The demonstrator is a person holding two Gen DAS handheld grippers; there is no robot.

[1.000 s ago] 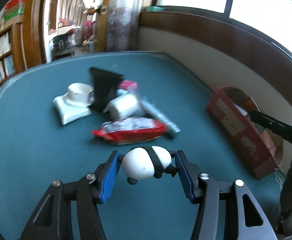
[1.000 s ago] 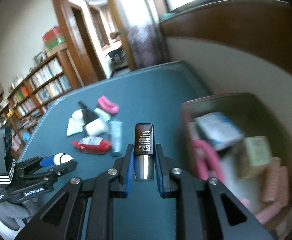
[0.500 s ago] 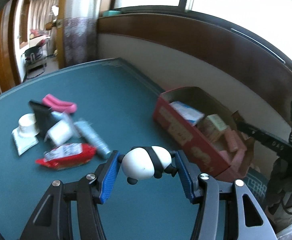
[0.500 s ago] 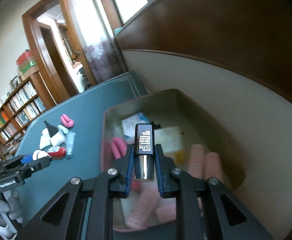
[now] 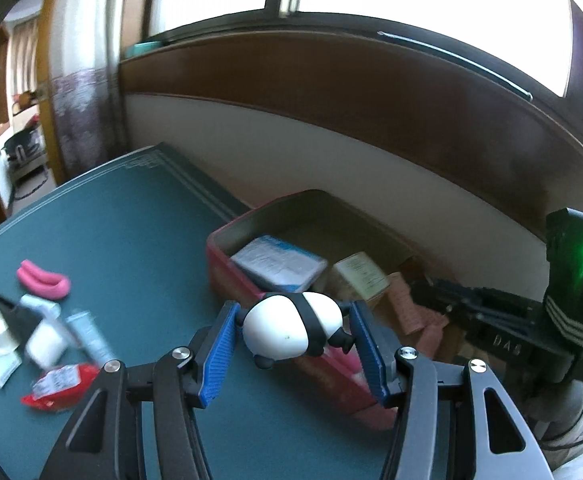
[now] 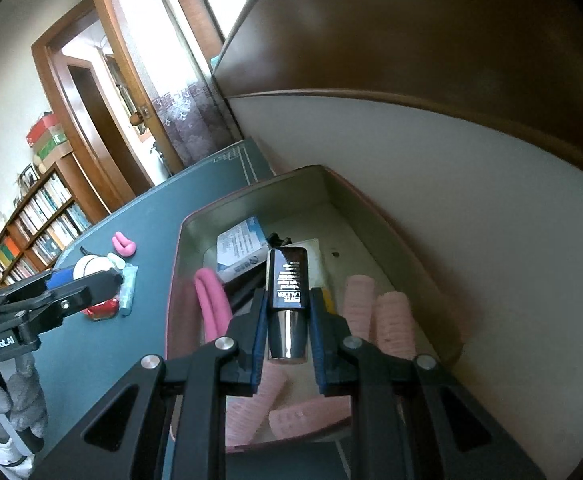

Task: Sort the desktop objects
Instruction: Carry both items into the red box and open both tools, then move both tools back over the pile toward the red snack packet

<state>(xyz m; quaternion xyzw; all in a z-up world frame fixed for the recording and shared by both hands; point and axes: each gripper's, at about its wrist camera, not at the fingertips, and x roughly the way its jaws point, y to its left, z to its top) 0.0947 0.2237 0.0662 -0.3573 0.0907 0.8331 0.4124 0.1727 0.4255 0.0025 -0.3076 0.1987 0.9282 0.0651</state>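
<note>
A: Glossy dark bottle [image 6: 287, 280], chrome cap toward the camera, clamped in the right gripper [image 6: 287, 312]. Pads bite around the seam where cap meets body. It hangs over the red box [image 6: 251, 196], above the pink foam rollers [image 6: 395, 316].

B: How does it look to handle?

A: Rigid, smooth-walled, probably dense for its bulk. Slick surface, so my guess is it could slide lengthwise if the hold eases while tilted. Likely breakable; better set low than dropped. The rollers at 3 o'clock of it would cushion it.

B: And the left side?

A: Left gripper [image 5: 297, 332] is closed on a panda toy [image 5: 291, 328], pads on its head end and its rear. Round, hard-looking shell, seems light. Curved sides give small contact, so it may pivot or squirt out. It sits above the green table [image 5: 131, 240], at the box's near wall.

B: Anything left out there?

A: Yes, a cluster at 9 o'clock of the panda: pink clip [image 5: 43, 284], pale tube [image 5: 89, 340], red packet [image 5: 61, 384], others blurred.
</note>
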